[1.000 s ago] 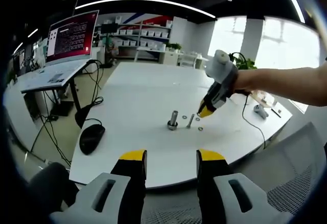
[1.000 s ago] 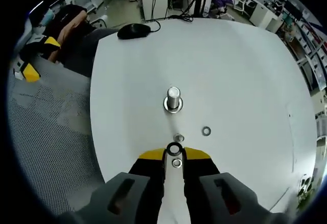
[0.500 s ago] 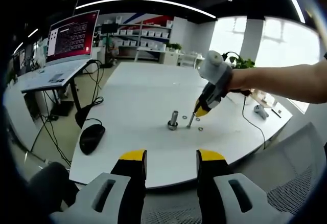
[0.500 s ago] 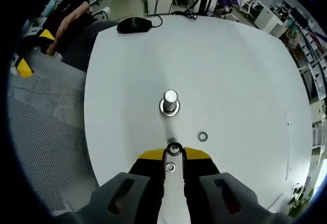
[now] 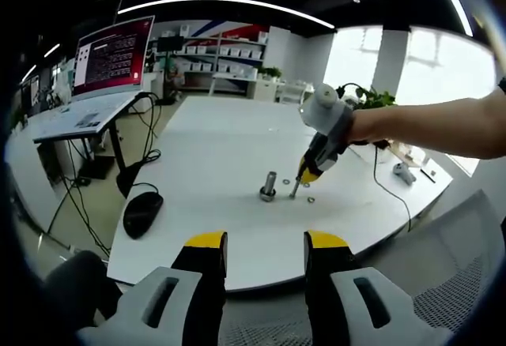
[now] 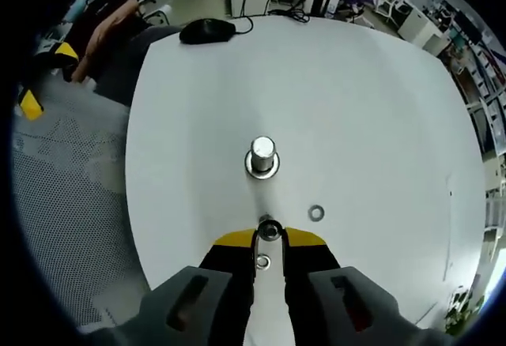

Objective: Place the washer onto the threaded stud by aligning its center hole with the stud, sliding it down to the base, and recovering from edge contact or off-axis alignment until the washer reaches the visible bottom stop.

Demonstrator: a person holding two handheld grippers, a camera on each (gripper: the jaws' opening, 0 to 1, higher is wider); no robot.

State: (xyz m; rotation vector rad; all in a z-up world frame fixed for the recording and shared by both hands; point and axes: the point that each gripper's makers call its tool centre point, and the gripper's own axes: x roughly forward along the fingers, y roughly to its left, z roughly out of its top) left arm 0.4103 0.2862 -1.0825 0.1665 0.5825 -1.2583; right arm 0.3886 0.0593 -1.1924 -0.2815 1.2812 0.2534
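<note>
Closer now, right gripper (image 6: 269, 235) clamps a washer (image 6: 269, 229) below center, near the stud (image 6: 262, 156); left gripper (image 5: 266, 243) jaws apart.

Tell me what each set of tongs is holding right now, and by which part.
The right tongs pinch a washer by its rim, its hole showing above the tips. The left tongs are open and hold nothing.

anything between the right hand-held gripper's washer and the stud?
Nothing: in the right gripper view, bare white table separates the held washer from the stud.
</note>
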